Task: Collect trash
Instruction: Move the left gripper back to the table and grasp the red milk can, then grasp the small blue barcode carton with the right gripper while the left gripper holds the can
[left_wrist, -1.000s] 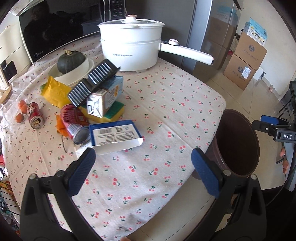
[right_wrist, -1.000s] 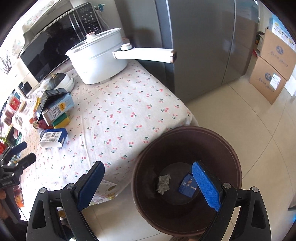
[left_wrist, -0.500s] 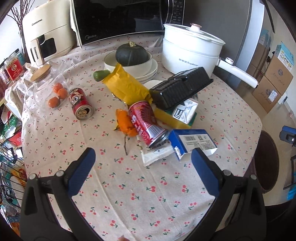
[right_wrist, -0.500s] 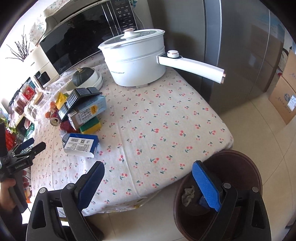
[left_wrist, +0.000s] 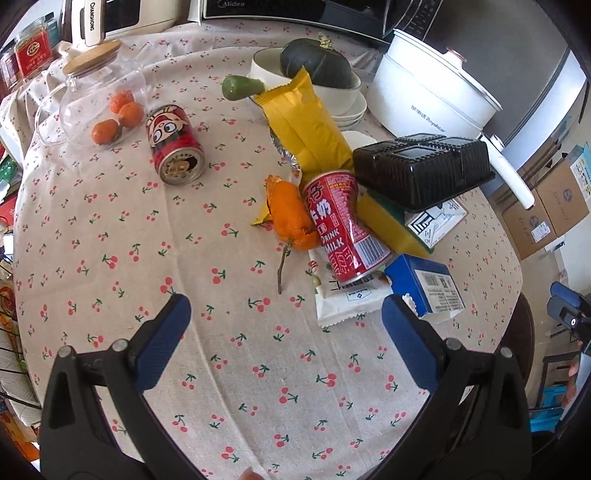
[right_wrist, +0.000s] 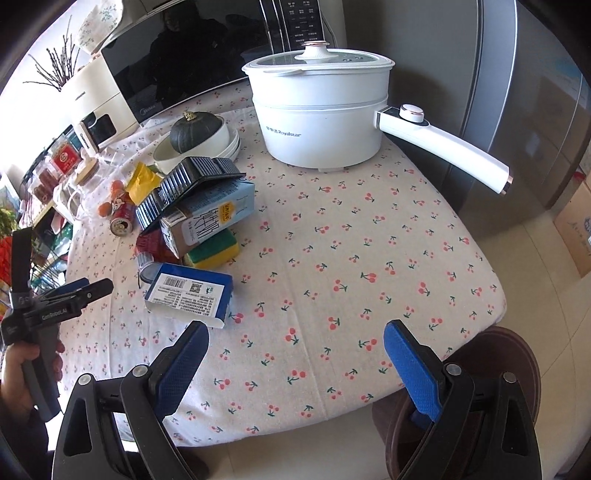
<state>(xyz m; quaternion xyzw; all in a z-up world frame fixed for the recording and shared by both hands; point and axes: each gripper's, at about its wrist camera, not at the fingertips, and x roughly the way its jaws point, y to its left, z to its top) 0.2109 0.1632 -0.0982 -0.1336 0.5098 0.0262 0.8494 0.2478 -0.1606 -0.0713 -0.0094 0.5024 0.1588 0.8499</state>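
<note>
Trash lies in a cluster ahead of the left tongs, whose tips stand apart: a red milk can on its side, orange peel touching it, a blue carton beside the right tip, a white wrapper underneath the can.

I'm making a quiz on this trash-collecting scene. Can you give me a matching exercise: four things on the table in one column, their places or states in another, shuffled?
Things:
1. squash
2. black tray
3. small oranges
4. milk can

Places or states:
A. inside a glass jar
B. in a white bowl
C. lying on its side beside orange peel
D. upside down on top of a carton

Pairs: 1-B, 2-D, 3-A, 4-C
</note>
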